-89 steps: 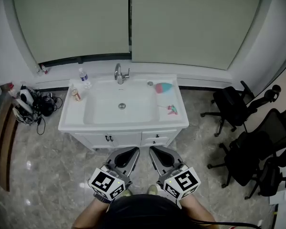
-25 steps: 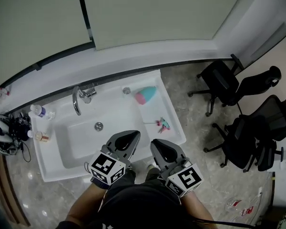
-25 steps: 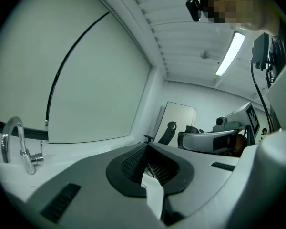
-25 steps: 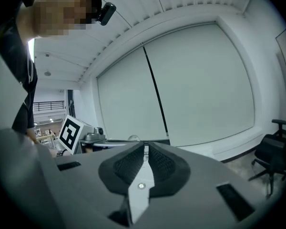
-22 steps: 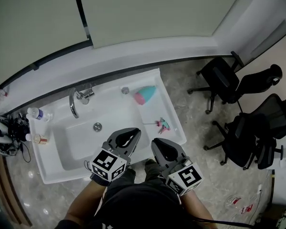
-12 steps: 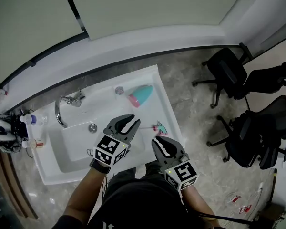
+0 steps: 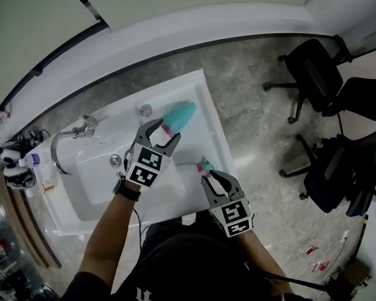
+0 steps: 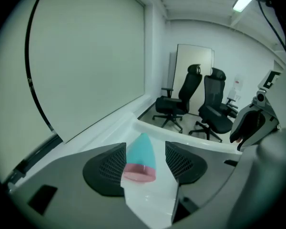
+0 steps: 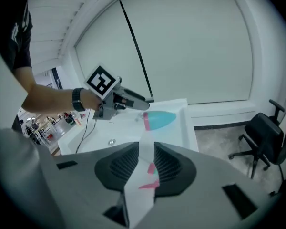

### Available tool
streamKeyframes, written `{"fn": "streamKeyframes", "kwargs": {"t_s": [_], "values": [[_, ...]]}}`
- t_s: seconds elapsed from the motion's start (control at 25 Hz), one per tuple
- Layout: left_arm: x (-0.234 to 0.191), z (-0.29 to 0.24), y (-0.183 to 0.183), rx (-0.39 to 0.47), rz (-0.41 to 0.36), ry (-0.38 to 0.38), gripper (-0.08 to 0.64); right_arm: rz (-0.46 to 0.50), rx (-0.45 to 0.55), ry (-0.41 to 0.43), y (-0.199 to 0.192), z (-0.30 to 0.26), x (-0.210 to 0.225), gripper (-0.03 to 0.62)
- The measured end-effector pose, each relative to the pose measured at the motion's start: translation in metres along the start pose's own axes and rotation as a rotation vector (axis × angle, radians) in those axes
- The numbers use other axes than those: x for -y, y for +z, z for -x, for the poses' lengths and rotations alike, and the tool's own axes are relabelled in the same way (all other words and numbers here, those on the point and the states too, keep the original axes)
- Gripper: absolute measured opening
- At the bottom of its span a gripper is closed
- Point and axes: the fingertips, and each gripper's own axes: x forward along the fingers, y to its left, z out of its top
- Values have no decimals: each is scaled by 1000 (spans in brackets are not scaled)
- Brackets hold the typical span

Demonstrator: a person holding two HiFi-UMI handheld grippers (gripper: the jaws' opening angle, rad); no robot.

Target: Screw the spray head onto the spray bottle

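Two grippers hang over the sink (image 7: 95,182). The bottle (image 7: 180,113) lies on its side on the sink's right ledge, near the back corner. Its long axis runs slantwise, with the pink flat end toward the basin and the tapered teal end toward the sink's back right corner. The left gripper (image 7: 164,130) has just been opening. Its jaws stand well apart on either side of the bottle's pink end, and the pads do not press on it. The spray head (image 7: 205,165) lies on the same ledge, nearer the sink's front; it is too small to tell which way it points. The right gripper (image 7: 211,175) has just been opening too. Its jaws are only slightly apart, and the spray head shows in the gap, ungripped.
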Motion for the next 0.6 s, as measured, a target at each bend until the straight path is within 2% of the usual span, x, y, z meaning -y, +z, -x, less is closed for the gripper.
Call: {"fn": "streamKeyframes", "kwargs": {"t_s": [0.2,0.44,0.6], "values": [[-14,-35,-15,-113,-45,8,311,75,-141,-47,-41,-29,25,95],[-22,-63,-24,-190,-58,20,327,150,-229,-75,-66,-48,40,95],[-23,-77,-34,-250,-66,6,347,168,-302,-74,-82,-62,42,138]]}}
